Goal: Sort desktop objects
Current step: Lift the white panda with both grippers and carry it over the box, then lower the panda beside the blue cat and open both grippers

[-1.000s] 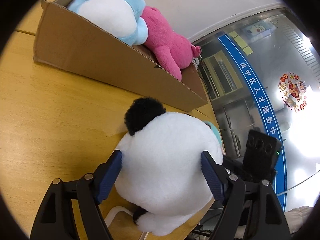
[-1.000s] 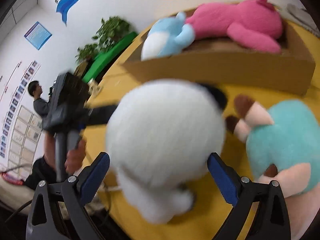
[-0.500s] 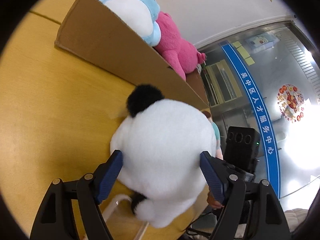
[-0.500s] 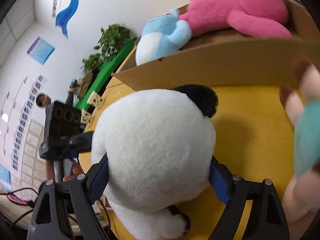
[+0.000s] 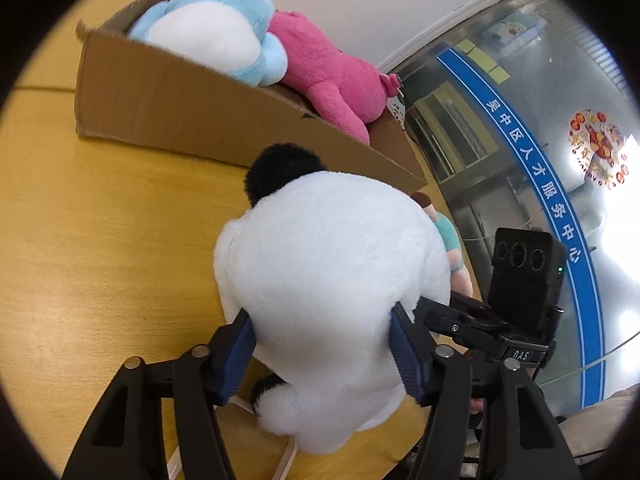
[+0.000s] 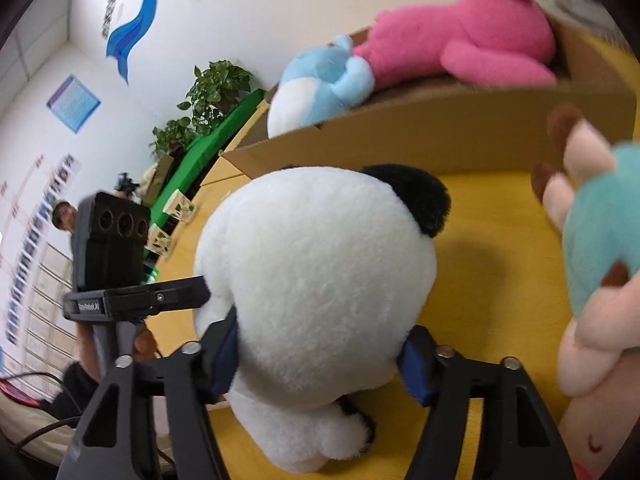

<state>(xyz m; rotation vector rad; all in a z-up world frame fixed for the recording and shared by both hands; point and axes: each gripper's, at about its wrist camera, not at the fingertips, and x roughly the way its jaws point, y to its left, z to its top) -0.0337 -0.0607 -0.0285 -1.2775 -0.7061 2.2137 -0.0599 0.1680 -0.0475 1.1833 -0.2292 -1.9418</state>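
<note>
- Panda plush [image 5: 332, 280]: white body, black ear; sits on the yellow wooden desk [image 5: 112, 240] near its front edge, in front of the cardboard box [image 5: 192, 120].
- Left gripper [image 5: 320, 356]: jaws closing; the blue pads, which a second ago stood clear at the toy's flanks, now dent the white fur low on the body.
- Right gripper [image 6: 320, 364]: jaws closing from the opposite side; a second ago they were wide with the toy blurred between them, now both pads are sunk into the fur.
- Reading of the change: both tools have gone from straddling to pinching the same toy, so the two-handed pick-up appears under way; the lift into the box is not yet done.
- Cardboard box: already holds a blue-and-white plush [image 5: 212, 36] and a pink plush [image 5: 332, 76], lying side by side, touching.
- Teal-and-peach plush [image 6: 596, 264]: on the desk just beside the panda, on the right gripper's side, unsorted.
- Room: white wall with blue graphic, potted plants [image 6: 208, 96], glass partition with a blue lettered band [image 5: 532, 168], a person in the far background.
</note>
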